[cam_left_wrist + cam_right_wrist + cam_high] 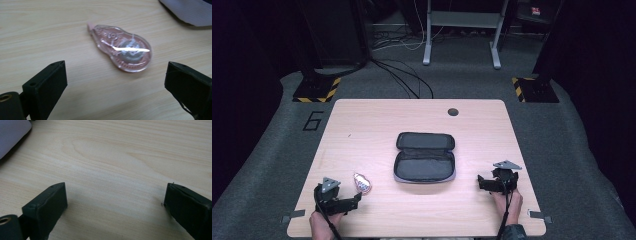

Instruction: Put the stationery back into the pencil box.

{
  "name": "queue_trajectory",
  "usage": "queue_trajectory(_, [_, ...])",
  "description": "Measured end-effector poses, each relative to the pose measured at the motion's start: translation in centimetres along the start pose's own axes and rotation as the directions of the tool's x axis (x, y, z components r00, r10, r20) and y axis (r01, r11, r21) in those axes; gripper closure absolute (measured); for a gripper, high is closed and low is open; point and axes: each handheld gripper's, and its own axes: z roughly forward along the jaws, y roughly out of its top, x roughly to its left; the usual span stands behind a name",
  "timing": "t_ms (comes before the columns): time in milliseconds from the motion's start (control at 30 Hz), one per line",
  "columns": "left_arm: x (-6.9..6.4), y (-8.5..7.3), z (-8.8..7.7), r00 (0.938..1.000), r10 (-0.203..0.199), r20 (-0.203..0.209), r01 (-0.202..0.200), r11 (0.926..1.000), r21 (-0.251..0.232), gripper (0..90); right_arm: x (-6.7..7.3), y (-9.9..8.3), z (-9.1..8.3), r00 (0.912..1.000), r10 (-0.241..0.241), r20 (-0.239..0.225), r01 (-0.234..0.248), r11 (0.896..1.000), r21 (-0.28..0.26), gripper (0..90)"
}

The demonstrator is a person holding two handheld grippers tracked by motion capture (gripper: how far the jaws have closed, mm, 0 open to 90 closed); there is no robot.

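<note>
Nearest the near edge of the surface (362, 220), a person's two hands each carry a pair of tongs. By the near left corner the left tongs (358, 198) point toward the correction tape dispenser (362, 182), which lies flat on the wood just ahead of them. In the left gripper view the dispenser (123, 48) sits beyond the tips, its pink nose turned away toward the far side; the jaws stand wide apart and nothing is between them. No pad touches the clear shell.

Toward the near right corner the right tongs (480, 181) rest low over bare wood, also spread wide and empty, as the right gripper view shows with wood grain between the two black jaws.

At the middle of the surface lies the open pencil case (425, 156), unzipped and spread flat, lid half toward the far edge, both halves apparently empty. A grey corner of it shows at the top of each gripper view.

By my reading, the work is at its very start: the case is ready, the dispenser is not yet grasped, and it lies well apart from the case. Left to do appear to be the grasp, the carry into the case, and probably closing it.
</note>
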Motion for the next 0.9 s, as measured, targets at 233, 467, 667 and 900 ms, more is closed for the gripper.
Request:
queue_trajectory(233, [-1.6, 0.8, 1.4, 0.9979, 0.044, 0.046, -0.046, 0.9986, 0.026, 8.3, 0.0, 0.0, 0.0, 1.0000, -0.001, -0.001, 0.001, 1.000, -0.001, 4.1])
queue_trajectory(467, [-1.7, 1.4, 2.3, 0.9966, 0.053, 0.063, -0.055, 0.9976, 0.042, 11.4, 0.0, 0.0, 0.0, 1.0000, -0.002, -0.001, 0.002, 1.000, 0.000, 4.5])
queue_trajectory(667, [-1.6, 2.0, 3.2, 0.9959, 0.055, 0.071, -0.060, 0.9964, 0.061, 12.5, -0.1, 0.0, -0.1, 1.0000, -0.001, 0.000, 0.001, 1.000, -0.004, 6.9])
queue_trajectory(900, [-1.7, 2.2, 4.0, 0.9958, 0.064, 0.065, -0.068, 0.9956, 0.065, 12.9, 0.0, 0.0, -0.1, 1.0000, 0.001, 0.001, -0.001, 1.000, -0.004, 7.0])
